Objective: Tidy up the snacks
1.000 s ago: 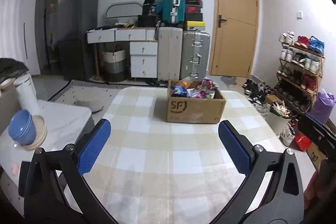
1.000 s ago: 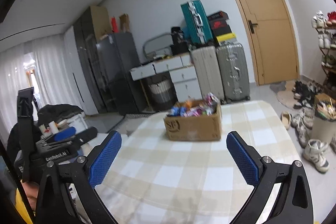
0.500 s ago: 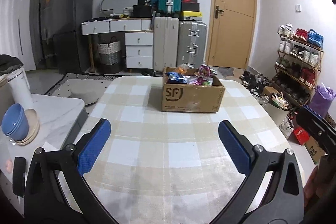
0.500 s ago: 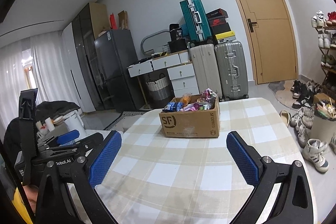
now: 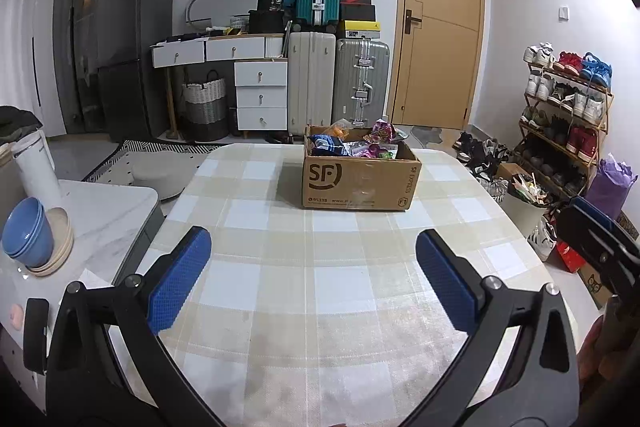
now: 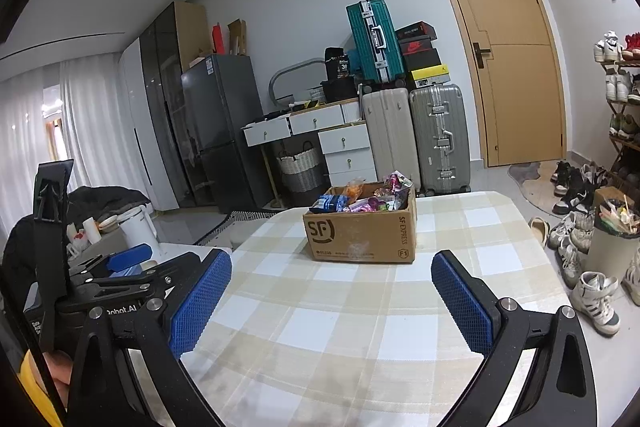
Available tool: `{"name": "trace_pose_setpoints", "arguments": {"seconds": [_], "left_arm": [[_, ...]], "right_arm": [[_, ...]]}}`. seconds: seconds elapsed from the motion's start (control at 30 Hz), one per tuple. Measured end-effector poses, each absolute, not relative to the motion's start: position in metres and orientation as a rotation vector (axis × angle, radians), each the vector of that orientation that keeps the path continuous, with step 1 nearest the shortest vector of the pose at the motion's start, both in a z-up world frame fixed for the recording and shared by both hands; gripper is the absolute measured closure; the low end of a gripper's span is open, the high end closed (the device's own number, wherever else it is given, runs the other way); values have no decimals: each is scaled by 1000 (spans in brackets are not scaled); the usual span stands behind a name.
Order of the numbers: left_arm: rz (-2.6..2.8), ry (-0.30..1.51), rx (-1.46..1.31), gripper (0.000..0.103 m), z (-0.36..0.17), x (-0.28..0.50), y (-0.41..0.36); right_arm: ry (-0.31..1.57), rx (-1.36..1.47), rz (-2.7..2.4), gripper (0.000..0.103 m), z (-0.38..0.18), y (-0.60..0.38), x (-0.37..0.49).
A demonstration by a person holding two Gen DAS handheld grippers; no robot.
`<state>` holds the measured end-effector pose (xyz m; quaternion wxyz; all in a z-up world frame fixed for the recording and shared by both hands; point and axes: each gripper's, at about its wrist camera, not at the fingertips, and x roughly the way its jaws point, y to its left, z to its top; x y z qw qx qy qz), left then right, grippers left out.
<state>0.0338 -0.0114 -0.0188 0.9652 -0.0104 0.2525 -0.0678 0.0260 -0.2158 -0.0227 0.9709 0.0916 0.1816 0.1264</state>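
1. Plainly, the brown corrugated cardboard box printed with "SF" (image 5: 360, 183) sits toward the far end of the beige-and-white checked tablecloth (image 5: 304, 291), heaped with bright crinkly foil snack packets (image 5: 352, 143).
2. From the left hand-held gripper with blue textured pads (image 5: 312, 279), the box lies straight ahead and a touch to the right, well apart from the fingertips, with bare cloth between.
3. From the right hand-held gripper with matching blue pads (image 6: 332, 295), the box is also dead ahead, slightly left of centre, and likewise well apart.
4. Both grippers have their fingers spread wide with nothing between them.
5. The box's long axis runs across both views, so its broad printed face (image 6: 352, 239) looks toward the grippers and the open top is reached over that near wall.
6. Neither hand looks clearly nearer; the box seems a little larger in the left view, but I would not lean on that.
7. The coming move is likely a forward reach along the table's length, lifting enough to clear the near wall before dipping toward a packet.
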Motion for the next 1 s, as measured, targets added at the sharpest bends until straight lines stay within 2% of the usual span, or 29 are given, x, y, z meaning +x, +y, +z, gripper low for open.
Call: {"name": "trace_pose_setpoints", "arguments": {"seconds": [1.0], "left_arm": [[-112,495,-51,1,-25,29,-7]], "right_arm": [[365,195,251,1,-29,-212,22]]}}
